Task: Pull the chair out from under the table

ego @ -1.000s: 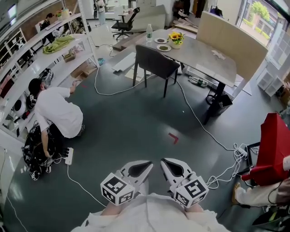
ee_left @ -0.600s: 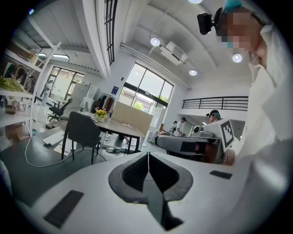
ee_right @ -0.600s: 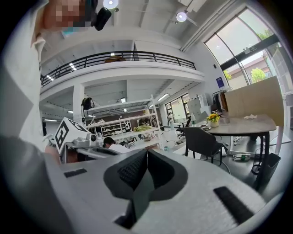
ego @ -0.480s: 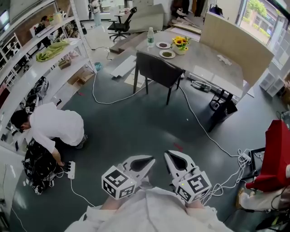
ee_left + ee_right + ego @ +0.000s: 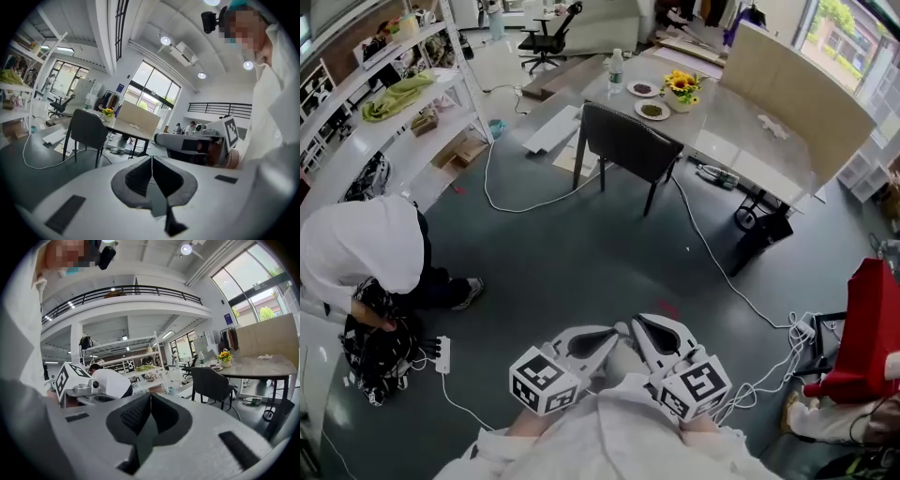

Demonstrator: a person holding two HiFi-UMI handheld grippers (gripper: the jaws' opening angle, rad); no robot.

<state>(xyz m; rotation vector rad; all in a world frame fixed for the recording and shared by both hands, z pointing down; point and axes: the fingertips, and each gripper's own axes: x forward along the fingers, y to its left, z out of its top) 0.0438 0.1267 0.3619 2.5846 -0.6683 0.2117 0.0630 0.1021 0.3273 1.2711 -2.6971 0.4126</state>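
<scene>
A dark grey chair (image 5: 626,145) on thin black legs stands pushed against the near side of a grey table (image 5: 741,127), far ahead of me. In the gripper views the chair (image 5: 87,130) (image 5: 212,383) is small and distant. My left gripper (image 5: 611,335) and right gripper (image 5: 636,330) are held side by side close to my body, low in the head view, well short of the chair. Both are shut with nothing between the jaws (image 5: 151,161) (image 5: 150,399).
On the table stand a flower pot (image 5: 682,89), two plates and a bottle (image 5: 616,68). A crouching person in white (image 5: 361,248) is at the left by white shelving (image 5: 389,112). White cables (image 5: 712,253) run across the dark floor. A red object (image 5: 872,323) sits right.
The view has advanced toward the chair and table, which now sit a little nearer. The crouching person has slid toward the left edge. Both grippers stay shut, side by side.
</scene>
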